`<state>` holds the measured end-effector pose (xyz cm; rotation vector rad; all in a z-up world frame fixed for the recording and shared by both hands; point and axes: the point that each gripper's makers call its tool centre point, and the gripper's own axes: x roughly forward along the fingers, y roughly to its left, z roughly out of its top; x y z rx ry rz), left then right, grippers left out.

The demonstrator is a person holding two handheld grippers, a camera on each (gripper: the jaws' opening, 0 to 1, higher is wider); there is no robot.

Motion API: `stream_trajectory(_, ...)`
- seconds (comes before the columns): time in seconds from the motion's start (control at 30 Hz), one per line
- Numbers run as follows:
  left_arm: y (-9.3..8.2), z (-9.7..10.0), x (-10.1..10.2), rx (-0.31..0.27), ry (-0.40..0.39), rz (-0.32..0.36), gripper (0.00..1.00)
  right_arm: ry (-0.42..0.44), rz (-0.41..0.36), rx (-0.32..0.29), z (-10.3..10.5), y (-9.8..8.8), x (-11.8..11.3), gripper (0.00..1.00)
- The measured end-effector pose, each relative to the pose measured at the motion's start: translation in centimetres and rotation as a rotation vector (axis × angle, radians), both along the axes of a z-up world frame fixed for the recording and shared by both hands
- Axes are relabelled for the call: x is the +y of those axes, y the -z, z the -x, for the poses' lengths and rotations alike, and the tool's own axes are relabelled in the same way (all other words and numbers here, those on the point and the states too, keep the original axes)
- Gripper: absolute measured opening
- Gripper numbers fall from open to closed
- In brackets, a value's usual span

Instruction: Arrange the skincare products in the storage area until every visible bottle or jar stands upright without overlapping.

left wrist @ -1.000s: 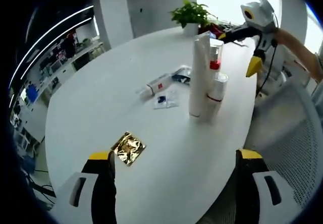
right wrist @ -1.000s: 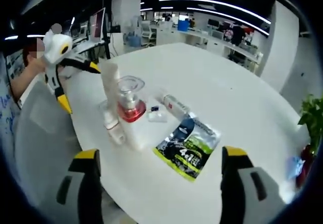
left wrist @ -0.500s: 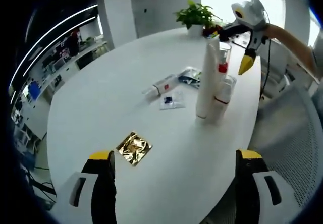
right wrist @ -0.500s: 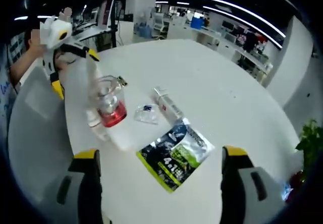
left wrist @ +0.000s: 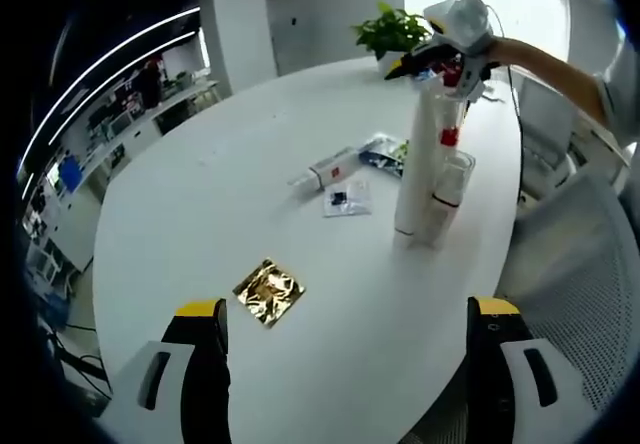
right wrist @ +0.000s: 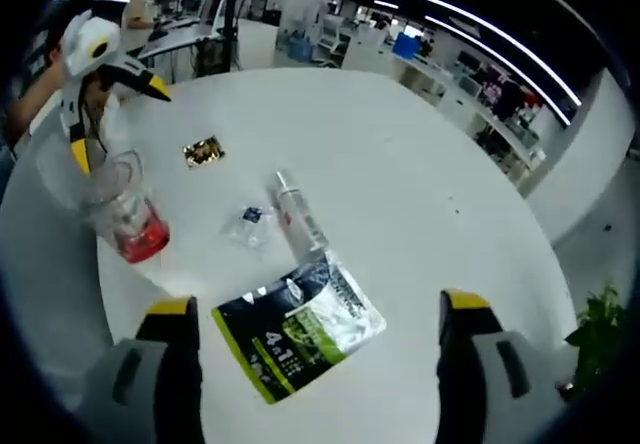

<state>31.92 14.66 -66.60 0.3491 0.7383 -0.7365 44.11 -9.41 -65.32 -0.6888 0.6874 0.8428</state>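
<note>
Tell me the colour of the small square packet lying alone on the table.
Shiny gold, the foil packet; clearest in the left gripper view.

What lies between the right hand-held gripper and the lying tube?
The green pouch lies on the table directly before the right hand-held gripper, with the tube just beyond it. Nothing else intervenes.

White counter (left wrist: 200, 204); gold foil sachet (left wrist: 268, 292); black-green-white pouch (right wrist: 297, 326); white tube (left wrist: 415, 169); clear bottle, red base (right wrist: 128, 219); yellow-tipped tools.
</note>
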Motion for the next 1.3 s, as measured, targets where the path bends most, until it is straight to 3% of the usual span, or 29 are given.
stream_trajectory(0.53,0.2,0.1,0.2,0.001,-0.02,0.018,0.97,-0.125,0.015,0.075,-2.7,3.1,4.7,1.0)
stream_trajectory(0.67,0.3,0.1,0.3,0.002,-0.024,0.021,0.97,-0.156,0.023,0.083,-3.2,3.4,5.7,0.94)
stream_trajectory(1.03,0.5,0.2,0.0,0.009,-0.006,0.013,0.97,-0.249,0.064,0.127,-4.6,4.0,8.2,0.57)
stream_trajectory(1.2,0.8,0.3,0.1,0.014,-0.007,0.008,0.97,-0.288,0.096,0.166,-4.3,4.9,9.0,0.47)
stream_trajectory(1.3,0.8,0.4,0.2,0.015,-0.007,0.006,0.97,-0.309,0.098,0.169,-5.1,5.6,9.5,0.34)
